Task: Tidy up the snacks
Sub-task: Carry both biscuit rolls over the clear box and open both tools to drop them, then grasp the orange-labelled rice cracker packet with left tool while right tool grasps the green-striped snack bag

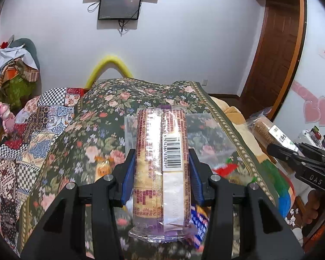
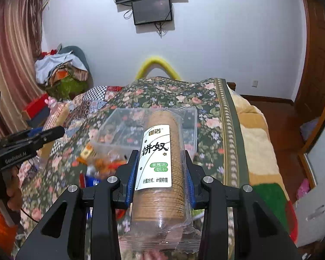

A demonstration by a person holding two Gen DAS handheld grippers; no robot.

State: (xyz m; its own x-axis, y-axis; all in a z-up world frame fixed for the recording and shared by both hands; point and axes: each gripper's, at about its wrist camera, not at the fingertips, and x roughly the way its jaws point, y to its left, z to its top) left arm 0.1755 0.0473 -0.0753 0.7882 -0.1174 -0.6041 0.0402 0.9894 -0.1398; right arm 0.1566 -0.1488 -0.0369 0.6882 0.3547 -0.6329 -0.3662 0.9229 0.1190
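My left gripper (image 1: 161,162) is shut on a long biscuit pack with a barcode label (image 1: 162,164), held above the floral bedspread. My right gripper (image 2: 161,164) is shut on a clear-wrapped roll of round brown biscuits with a white label (image 2: 160,164). That roll also shows at the right of the left wrist view (image 1: 266,132). A clear plastic box (image 2: 127,127) lies on the bed just beyond the right gripper; it also shows behind the pack in the left wrist view (image 1: 208,134). Small loose snacks (image 2: 104,162) lie in front of the box.
The bed has a floral cover (image 2: 205,108) and a patchwork quilt (image 1: 32,134) at left. A heap of clothes (image 2: 60,71) stands at the far left. A wooden door (image 1: 275,49) and floor are at the right. Screens (image 2: 151,10) hang on the wall.
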